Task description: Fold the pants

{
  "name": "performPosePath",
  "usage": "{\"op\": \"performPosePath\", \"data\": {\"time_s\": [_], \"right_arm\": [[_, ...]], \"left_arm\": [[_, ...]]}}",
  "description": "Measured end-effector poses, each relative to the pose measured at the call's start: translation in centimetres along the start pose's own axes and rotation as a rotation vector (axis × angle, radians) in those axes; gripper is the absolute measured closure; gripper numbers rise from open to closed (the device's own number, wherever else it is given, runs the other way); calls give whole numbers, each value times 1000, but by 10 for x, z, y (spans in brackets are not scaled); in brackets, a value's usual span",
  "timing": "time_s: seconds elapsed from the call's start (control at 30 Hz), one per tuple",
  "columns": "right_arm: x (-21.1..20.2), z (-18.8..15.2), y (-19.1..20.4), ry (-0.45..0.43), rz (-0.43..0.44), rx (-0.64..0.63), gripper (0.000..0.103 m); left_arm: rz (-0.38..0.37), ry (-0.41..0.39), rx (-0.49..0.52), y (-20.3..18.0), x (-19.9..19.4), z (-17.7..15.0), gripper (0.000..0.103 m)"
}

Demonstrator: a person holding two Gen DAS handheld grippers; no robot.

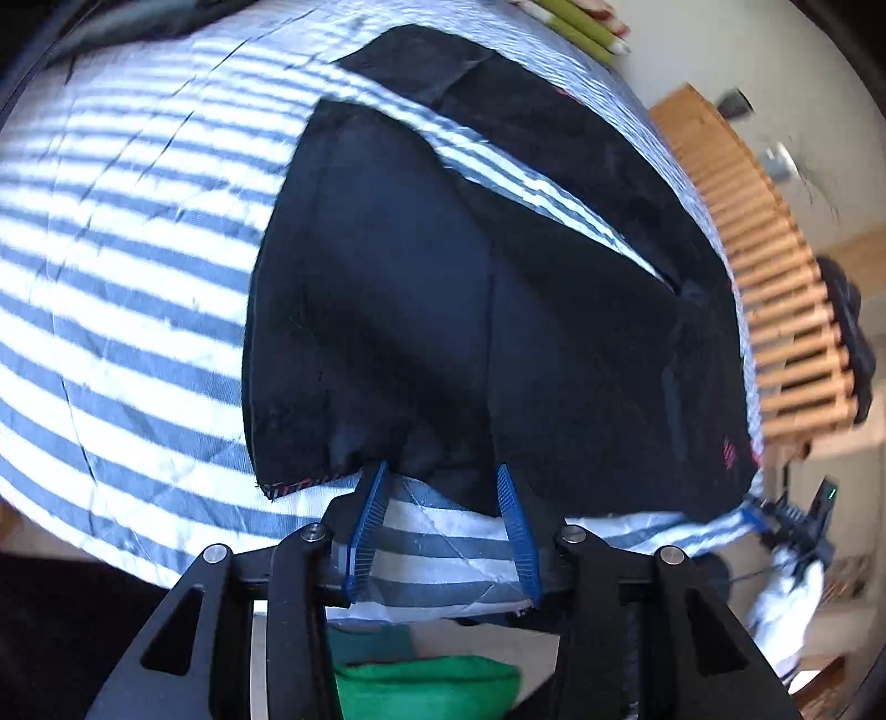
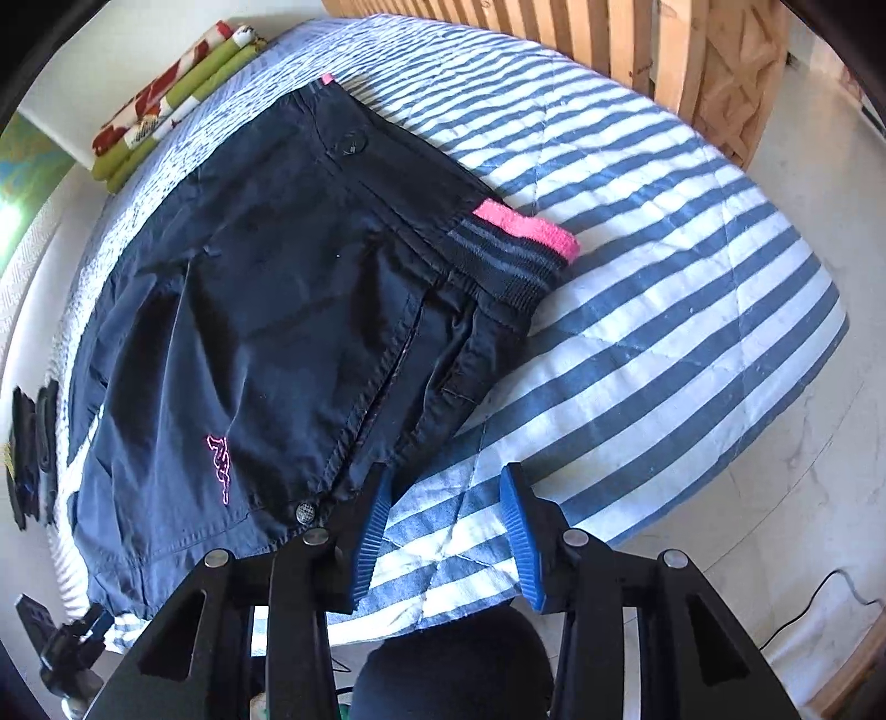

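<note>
Dark navy pants lie spread on a blue-and-white striped bedcover, the two legs running away from me in the left wrist view. My left gripper hangs at the near hem. Its blue pads stand apart, the hem edge lies between the tips and striped cover shows in the gap. In the right wrist view the pants show a pink-topped striped waistband, a metal button and a pink logo. My right gripper is open at the pants' side edge. Its left pad sits by the cloth, its right pad over bare bedcover.
A wooden slatted bed frame borders the bed. Folded green, red and white cloth lies at the far corner. Something green sits below the bed edge. A black cable runs over the pale floor.
</note>
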State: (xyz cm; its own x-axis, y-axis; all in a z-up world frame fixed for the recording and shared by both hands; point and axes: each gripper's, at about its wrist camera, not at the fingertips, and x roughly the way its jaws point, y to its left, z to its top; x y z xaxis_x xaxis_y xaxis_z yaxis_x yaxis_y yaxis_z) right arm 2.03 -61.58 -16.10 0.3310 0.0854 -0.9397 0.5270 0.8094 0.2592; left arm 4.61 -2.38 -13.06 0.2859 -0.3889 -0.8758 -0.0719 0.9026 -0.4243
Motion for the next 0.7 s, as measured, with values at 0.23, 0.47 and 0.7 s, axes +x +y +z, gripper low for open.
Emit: {"op": "performPosePath", "data": {"time_s": [0.23, 0.47, 0.7], "right_arm": [[-13, -2, 17, -41, -69, -143, 65], [-3, 5, 18, 9, -40, -96, 65], [7, 6, 14, 21, -65, -39, 65]], "left_arm": [[277, 5, 551, -38, -16, -20, 58], [395, 70, 795, -41, 1, -26, 58], [368, 83, 906, -56, 18, -29, 58]]}}
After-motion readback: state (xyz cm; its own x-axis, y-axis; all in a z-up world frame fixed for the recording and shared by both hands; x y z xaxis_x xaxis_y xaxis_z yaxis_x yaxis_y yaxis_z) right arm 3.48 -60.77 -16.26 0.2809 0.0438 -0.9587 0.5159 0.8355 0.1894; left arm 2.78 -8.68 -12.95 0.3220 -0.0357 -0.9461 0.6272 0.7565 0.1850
